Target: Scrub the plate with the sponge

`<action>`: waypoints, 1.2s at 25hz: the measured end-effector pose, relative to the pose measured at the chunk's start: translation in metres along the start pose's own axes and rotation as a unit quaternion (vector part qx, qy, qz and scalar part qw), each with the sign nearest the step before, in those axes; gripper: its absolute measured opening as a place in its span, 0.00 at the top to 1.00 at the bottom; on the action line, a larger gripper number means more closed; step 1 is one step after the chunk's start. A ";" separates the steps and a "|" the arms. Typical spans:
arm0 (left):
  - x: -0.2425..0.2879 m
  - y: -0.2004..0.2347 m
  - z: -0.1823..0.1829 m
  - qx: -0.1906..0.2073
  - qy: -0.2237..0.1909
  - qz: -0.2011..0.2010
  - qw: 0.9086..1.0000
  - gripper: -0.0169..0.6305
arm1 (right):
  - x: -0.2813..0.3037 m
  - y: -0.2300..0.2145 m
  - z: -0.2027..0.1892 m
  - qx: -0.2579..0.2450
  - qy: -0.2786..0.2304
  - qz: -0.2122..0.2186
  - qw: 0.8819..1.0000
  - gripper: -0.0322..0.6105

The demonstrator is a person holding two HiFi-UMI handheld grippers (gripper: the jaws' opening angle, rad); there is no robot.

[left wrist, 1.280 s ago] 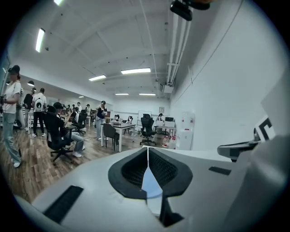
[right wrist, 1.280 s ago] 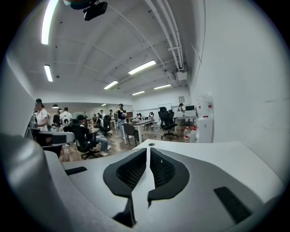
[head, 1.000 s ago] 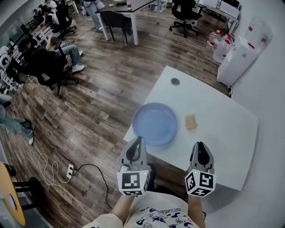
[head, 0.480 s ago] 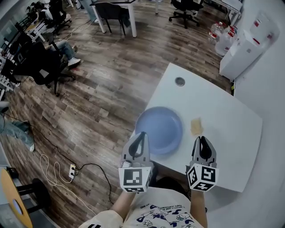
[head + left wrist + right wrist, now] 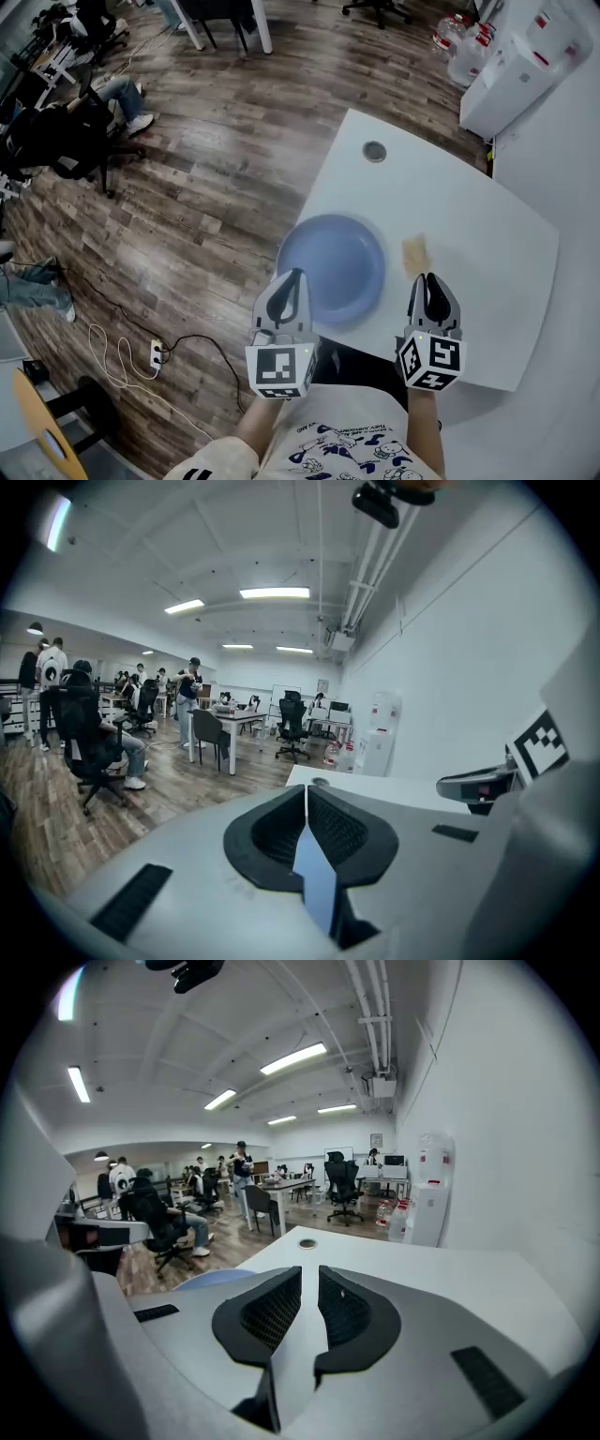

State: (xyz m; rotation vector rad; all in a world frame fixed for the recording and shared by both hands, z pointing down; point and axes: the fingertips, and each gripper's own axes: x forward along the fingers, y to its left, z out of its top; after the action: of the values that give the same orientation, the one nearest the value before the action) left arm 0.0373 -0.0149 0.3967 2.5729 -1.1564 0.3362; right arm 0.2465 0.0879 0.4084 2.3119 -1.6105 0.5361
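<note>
While the white table (image 5: 487, 244) is roomy, the blue plate (image 5: 330, 267) lies right at its near edge, so an unsteadied scrub could likely slide it onto the floor. Left gripper (image 5: 291, 277) hangs just short of the plate, right gripper (image 5: 429, 279) just short of the sponge (image 5: 415, 255). Both have jaws together and empty. Sponge lies flat beside the plate: unopened jaws would merely shove it.

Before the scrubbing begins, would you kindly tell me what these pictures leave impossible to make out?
Sponge: missing from both gripper views, behind each gripper's own body; head view, too small for its texture.
Plate: head view, the left gripper covers its near-left rim; left gripper view shows only a blue sliver between the jaws.
Hands: head view, behind the marker cubes.
</note>
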 end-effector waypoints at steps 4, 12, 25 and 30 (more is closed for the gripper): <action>0.009 -0.003 -0.001 -0.004 0.008 0.006 1.000 0.95 | 0.015 -0.013 -0.002 -0.001 0.019 0.001 1.000 0.90; 0.032 -0.006 -0.011 -0.011 0.029 0.027 0.999 0.95 | 0.051 -0.032 -0.016 -0.015 0.057 0.016 0.998 0.90; 0.073 -0.037 -0.038 -0.022 0.079 0.015 0.996 0.95 | 0.086 -0.058 -0.056 -0.012 0.140 0.045 0.989 0.71; 0.082 -0.042 -0.048 -0.028 0.092 0.014 0.995 0.95 | 0.096 -0.056 -0.075 -0.035 0.175 0.066 0.982 0.71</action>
State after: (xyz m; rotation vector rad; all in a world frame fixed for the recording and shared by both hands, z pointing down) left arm 0.1180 -0.0269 0.4605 2.4204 -1.1196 0.5273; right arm 0.3181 0.0588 0.5174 1.9358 -1.5857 0.8493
